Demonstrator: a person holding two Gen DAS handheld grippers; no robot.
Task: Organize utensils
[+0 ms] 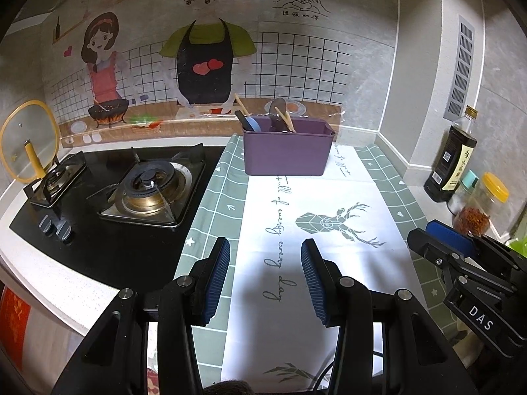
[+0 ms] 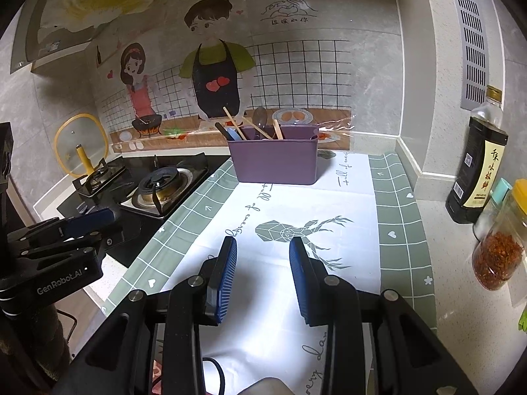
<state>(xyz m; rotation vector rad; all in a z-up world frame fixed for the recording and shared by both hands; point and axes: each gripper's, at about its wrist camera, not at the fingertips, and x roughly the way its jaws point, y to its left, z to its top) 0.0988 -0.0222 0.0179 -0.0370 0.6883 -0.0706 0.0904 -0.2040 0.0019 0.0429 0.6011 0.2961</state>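
Note:
A purple bin point(image 1: 287, 151) stands at the far end of the deer-print mat point(image 1: 316, 217); it also shows in the right wrist view point(image 2: 275, 161). Several utensils point(image 1: 280, 120) stick up out of it: wooden chopsticks, a dark spoon, a blue piece; in the right wrist view they point(image 2: 250, 128) lean left and right. My left gripper point(image 1: 265, 250) is open and empty, low over the near part of the mat. My right gripper point(image 2: 263, 247) is open and empty beside it; it shows at the right of the left wrist view point(image 1: 441, 240).
A black gas stove point(image 1: 115, 191) with two burners lies left of the mat. A glass lid point(image 1: 28, 141) leans at the far left wall. A soy sauce bottle point(image 2: 477, 164) and spice jars point(image 2: 500, 247) stand on the right counter.

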